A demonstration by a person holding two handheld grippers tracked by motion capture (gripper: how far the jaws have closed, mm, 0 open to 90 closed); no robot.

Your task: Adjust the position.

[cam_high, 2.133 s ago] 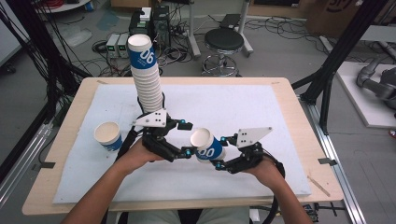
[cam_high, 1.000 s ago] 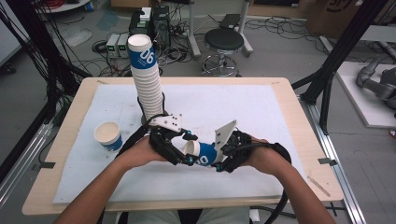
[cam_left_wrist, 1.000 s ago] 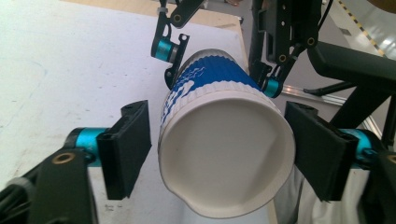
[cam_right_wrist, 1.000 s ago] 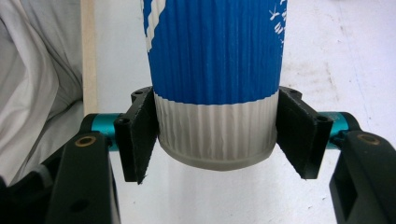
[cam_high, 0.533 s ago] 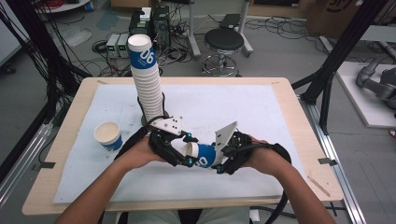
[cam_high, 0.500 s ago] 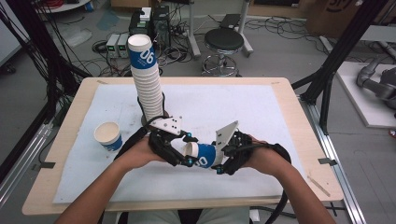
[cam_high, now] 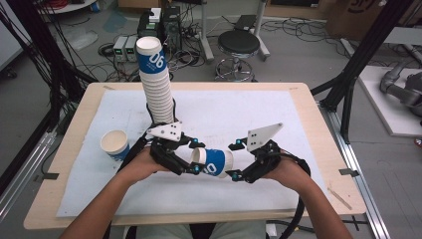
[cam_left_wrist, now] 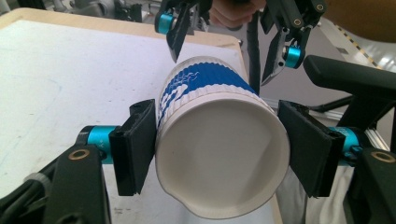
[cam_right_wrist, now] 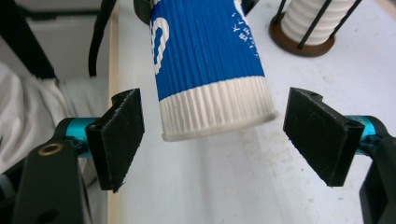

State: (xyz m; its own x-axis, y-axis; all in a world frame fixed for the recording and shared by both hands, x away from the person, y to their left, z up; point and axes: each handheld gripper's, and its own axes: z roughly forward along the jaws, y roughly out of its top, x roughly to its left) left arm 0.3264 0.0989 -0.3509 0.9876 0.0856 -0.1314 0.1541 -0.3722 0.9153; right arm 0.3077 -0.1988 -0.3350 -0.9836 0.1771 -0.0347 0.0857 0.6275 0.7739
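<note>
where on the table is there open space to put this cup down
The white mat lies bare between the tall cup stack and the table's right edge, and along the near edge below both hands. It is crowded at the left, between the stack, the lone cup and the left gripper, which holds the cup.

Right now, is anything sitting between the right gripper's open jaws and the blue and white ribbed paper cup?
Nothing visible. The right gripper stands open, with the base of the blue and white ribbed paper cup between its jaws and clear gaps on both sides. The left gripper pinches the cup's rim end, away from that gap.
</note>
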